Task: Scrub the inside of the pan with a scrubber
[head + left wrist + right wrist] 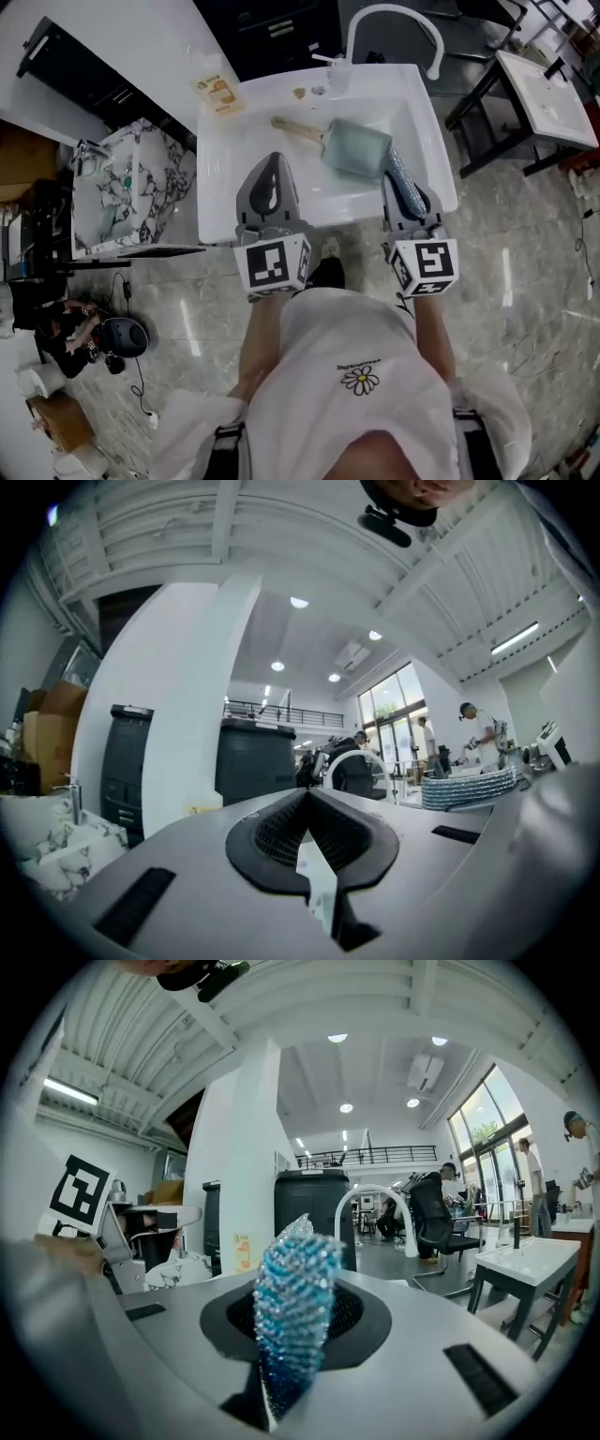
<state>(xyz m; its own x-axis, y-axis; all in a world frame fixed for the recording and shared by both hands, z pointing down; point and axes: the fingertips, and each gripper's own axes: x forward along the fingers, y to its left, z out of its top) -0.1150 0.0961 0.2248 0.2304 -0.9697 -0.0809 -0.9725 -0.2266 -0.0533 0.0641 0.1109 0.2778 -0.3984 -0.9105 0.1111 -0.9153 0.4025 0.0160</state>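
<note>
White sink point(217, 187) in view: the pan point(356, 148) lies in its basin, right of centre, wooden handle pointing left. A faucet point(436, 52) arches off the far rim, and a card point(217, 94) sits on the far-left corner.

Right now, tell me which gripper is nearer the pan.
Right. The right gripper, shut on the scrubber, is by the right edge of the pan; the left gripper is farther off to its left.

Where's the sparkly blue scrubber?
On the head view's right side, the scrubber is pinched in the right gripper, over the white sink's front right corner, just right of the pan.
</note>
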